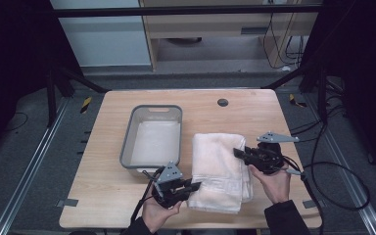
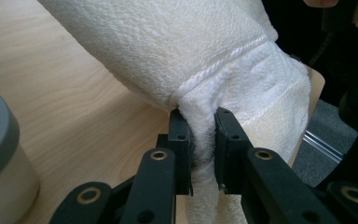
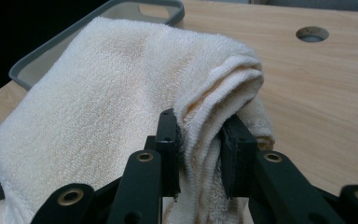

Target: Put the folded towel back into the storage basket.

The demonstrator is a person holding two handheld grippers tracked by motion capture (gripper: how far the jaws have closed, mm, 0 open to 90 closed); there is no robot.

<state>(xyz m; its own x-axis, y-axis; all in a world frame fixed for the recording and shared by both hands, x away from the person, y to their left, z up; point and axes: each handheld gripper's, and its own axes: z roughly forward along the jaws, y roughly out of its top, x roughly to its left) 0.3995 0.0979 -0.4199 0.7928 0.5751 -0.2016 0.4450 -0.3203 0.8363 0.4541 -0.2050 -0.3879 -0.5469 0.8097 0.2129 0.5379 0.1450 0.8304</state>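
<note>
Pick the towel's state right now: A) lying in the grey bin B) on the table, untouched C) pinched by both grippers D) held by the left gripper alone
C: the left gripper and right gripper each clamp a fold of the towel, beside the bin.

Right gripper (image 3: 199,154): we see its two black jaws rising from the bottom edge, closed on a thick fold of cloth pressed between them.
Towel (image 3: 102,107): cream terry, folded in layers; it spreads up and to the left of the jaws, its rounded folded edge bunched just above them.
Bin (image 3: 37,63): grey-rimmed, beyond the towel and left of the jaws, partly hidden by the cloth.
Table (image 3: 321,98): pale wood, bare to the right of the jaws.
Hole (image 3: 312,33): round, far ahead and to the right.
</note>
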